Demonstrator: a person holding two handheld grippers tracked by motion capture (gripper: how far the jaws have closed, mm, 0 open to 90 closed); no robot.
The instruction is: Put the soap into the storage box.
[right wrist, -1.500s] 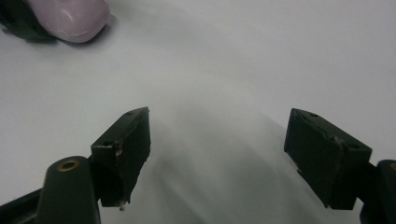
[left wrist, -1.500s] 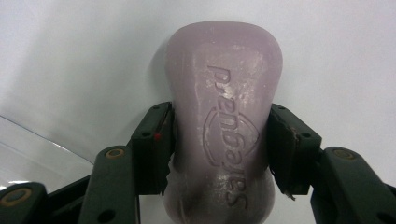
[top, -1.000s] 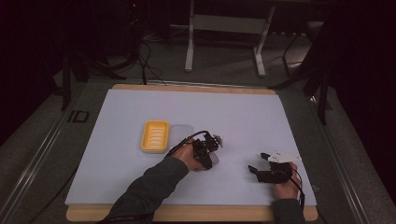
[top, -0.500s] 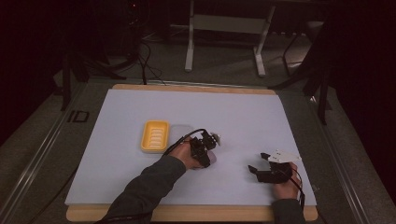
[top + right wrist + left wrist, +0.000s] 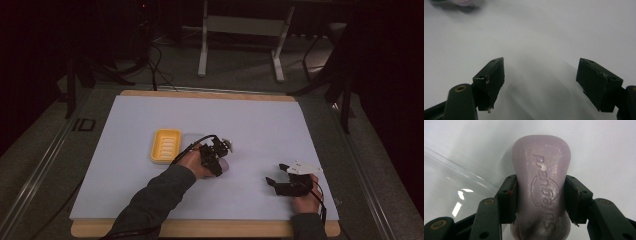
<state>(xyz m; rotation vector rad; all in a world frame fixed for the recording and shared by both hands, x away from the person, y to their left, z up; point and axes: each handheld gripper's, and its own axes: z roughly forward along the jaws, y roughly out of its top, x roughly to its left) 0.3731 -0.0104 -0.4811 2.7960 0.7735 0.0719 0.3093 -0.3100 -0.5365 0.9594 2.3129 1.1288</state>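
Observation:
A pale lilac soap bar (image 5: 541, 177) with embossed lettering sits between the jaws of my left gripper (image 5: 540, 195), which is shut on its sides. In the high view the left gripper (image 5: 215, 155) is at the middle of the white mat, just right of a yellow soap dish (image 5: 166, 146), and the soap (image 5: 224, 165) shows as a pale patch under it. Whether the soap rests on the mat or is lifted, I cannot tell. My right gripper (image 5: 277, 182) hovers low near the front right, open, with nothing between its jaws (image 5: 541, 75).
A clear plastic lid (image 5: 451, 187) lies on the mat beside the soap, between it and the yellow dish (image 5: 192, 137). The white mat (image 5: 280, 125) covers a wooden board. Dark floor, cables and a stand's legs lie beyond the far edge.
My left gripper has shifted slightly left and away with the soap in it. The right gripper has stayed where it was.

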